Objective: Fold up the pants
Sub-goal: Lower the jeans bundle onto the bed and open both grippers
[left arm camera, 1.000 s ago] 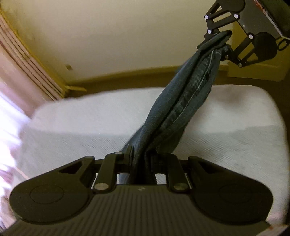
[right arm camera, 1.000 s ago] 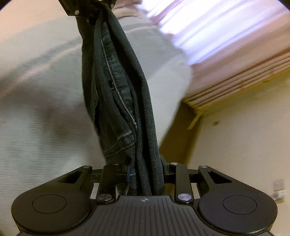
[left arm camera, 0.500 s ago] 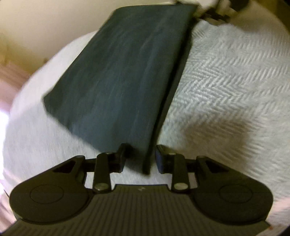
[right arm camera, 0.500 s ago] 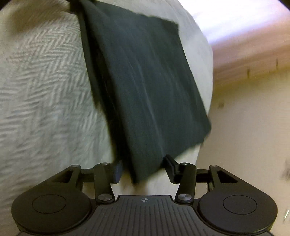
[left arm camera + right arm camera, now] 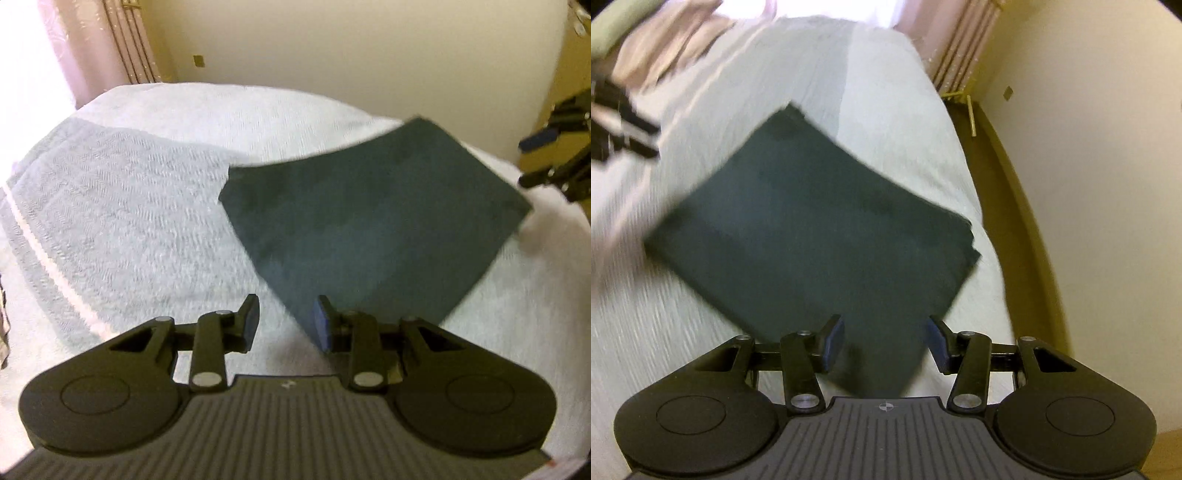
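The dark denim pants point(image 5: 373, 218) lie folded into a flat square on the white bed point(image 5: 129, 206). My left gripper point(image 5: 286, 326) is open just above the bed, with the pants' near corner by its right finger. The right gripper point(image 5: 546, 155) shows blurred at the far right edge of the left wrist view. In the right wrist view the same folded pants point(image 5: 812, 236) lie flat, and my right gripper point(image 5: 884, 343) is open over their near corner, gripping nothing. The left gripper point(image 5: 620, 129) appears blurred at the far left.
The bed's right edge point(image 5: 982, 206) drops to a brown floor point(image 5: 1008, 177) beside a cream wall point(image 5: 1108, 184). Pink curtains point(image 5: 74, 55) hang at the window behind the bed. Pillows or bedding point(image 5: 665, 48) lie at the bed's far end.
One second ago both grippers held the pants hanging between them in the air. The pants were laid down folded on the bed, both grippers opened and have pulled back from the cloth.
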Demonstrator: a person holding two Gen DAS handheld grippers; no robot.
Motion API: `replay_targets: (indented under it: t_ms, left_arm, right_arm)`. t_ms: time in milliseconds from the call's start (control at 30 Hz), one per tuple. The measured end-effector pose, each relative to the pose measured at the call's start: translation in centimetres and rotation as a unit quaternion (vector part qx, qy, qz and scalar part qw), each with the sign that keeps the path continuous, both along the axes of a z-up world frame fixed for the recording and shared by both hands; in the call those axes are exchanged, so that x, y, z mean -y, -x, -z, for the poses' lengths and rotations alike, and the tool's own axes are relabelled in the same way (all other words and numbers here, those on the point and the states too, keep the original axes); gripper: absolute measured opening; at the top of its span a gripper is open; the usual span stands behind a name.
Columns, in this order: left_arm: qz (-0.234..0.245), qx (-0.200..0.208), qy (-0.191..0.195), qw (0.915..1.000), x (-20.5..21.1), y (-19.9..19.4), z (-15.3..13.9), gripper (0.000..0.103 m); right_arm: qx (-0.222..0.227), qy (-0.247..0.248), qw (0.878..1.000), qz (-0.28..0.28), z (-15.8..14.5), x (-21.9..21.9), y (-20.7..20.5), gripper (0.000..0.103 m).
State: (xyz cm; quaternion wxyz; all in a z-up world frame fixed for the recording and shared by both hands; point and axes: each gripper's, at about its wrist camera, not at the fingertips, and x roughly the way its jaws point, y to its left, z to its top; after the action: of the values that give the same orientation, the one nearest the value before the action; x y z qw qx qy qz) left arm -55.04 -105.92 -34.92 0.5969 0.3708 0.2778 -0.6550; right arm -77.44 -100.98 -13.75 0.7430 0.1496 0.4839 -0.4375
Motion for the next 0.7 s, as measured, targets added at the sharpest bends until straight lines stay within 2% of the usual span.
replay_targets:
  t_ms: [100, 167, 200, 300, 400, 533, 700]
  left_arm:
    - [-0.012, -0.025, -0.001, 0.9996, 2.2, 1.0, 0.1, 0.028]
    - [-0.020, -0.024, -0.003, 0.9995, 3.7, 1.7, 0.3, 0.028]
    - [-0.025, -0.025, -0.005, 0.9994, 4.4, 2.1, 0.6, 0.028]
    - [-0.044, -0.027, -0.019, 0.9985, 6.6, 3.4, 2.7, 0.030]
    - [-0.055, -0.018, -0.041, 0.9975, 7.7, 4.7, 4.9, 0.030]
    - [-0.064, -0.005, -0.070, 0.9955, 8.5, 5.8, 6.9, 0.030]
    - [-0.070, -0.021, -0.065, 0.9952, 8.0, 5.9, 6.9, 0.031]
  right_arm:
    - [0.045, -0.022, 0.999, 0.009, 0.4, 2.3, 0.7, 0.050]
    - [0.082, -0.038, 0.996, 0.027, 1.7, 4.0, 2.5, 0.052]
    - [0.095, -0.043, 0.994, 0.042, 3.0, 5.1, 2.2, 0.052]
    - [0.137, -0.059, 0.986, 0.072, 5.3, 9.1, 2.5, 0.052]
    - [0.165, -0.082, 0.978, 0.093, 7.0, 11.0, 4.3, 0.052]
    - [0.188, -0.096, 0.974, 0.083, 7.4, 11.5, 5.7, 0.052]
    - [0.223, -0.100, 0.966, 0.086, 6.4, 12.3, 6.7, 0.052]
